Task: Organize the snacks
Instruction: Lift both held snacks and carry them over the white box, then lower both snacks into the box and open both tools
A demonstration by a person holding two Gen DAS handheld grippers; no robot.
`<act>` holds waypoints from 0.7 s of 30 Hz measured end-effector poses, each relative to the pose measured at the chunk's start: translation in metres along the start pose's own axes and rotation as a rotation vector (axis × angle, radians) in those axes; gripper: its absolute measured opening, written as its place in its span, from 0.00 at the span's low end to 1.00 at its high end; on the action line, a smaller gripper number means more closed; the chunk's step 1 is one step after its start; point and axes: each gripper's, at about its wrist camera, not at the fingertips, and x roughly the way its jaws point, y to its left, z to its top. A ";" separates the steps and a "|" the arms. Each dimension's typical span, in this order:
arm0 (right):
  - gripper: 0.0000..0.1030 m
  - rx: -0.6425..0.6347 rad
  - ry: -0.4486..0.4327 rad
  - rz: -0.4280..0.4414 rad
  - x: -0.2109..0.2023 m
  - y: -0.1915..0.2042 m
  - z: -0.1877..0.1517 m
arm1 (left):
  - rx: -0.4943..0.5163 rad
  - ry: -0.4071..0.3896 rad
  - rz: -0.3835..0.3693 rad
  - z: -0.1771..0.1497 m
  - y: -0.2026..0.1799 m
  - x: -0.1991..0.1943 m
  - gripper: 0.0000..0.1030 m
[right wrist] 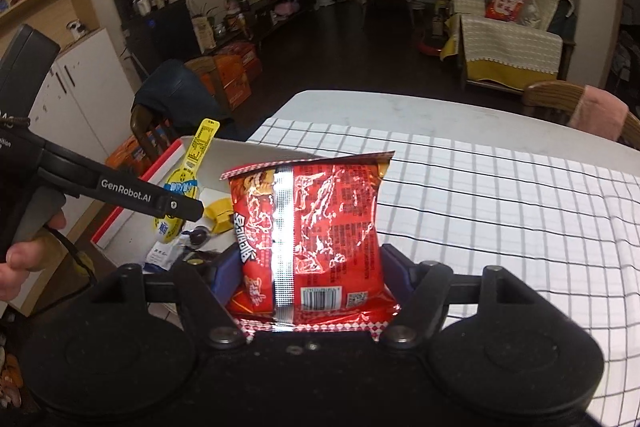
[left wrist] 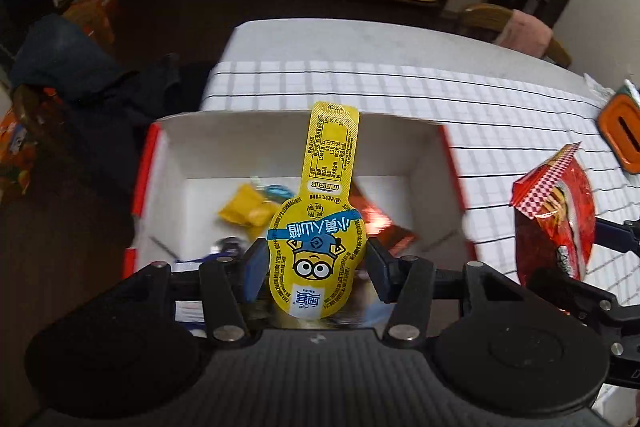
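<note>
Carrying both snacks: your left gripper jaws are clamped on the yellow pouch, long tab pointing forward, directly above the open box. Right gripper jaws pinch the red chip bag, beside the box over the bench. Both tilted downward.

Left wrist view — camera set behind the left gripper, looking steeply down along its 2 fingers into the white box close below; the checked tablecloth lies beyond the box. Right wrist view — camera set behind the right gripper, tilted less steeply, facing across the tablecloth toward the far room, with the box to its left, near. Shared by both: box, tablecloth, the yellow snack pack over the box, and the red snack bag right of the box.
</note>
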 end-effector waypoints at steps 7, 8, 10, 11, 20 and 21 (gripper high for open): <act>0.69 -0.035 0.055 -0.005 0.042 0.024 0.017 | -0.037 0.055 0.038 0.012 0.010 0.045 0.50; 0.69 -0.043 0.064 -0.008 0.049 0.028 0.019 | -0.041 0.064 0.042 0.012 0.012 0.049 0.50; 0.69 -0.055 0.087 -0.013 0.065 0.034 0.023 | -0.046 0.081 0.044 0.013 0.011 0.058 0.50; 0.69 -0.056 0.099 -0.016 0.073 0.036 0.025 | -0.047 0.087 0.047 0.013 0.011 0.061 0.50; 0.69 -0.123 0.168 -0.042 0.135 0.061 0.037 | -0.016 0.144 0.055 0.013 0.008 0.090 0.50; 0.69 -0.130 0.177 -0.040 0.139 0.063 0.036 | -0.015 0.152 0.057 0.014 0.008 0.093 0.50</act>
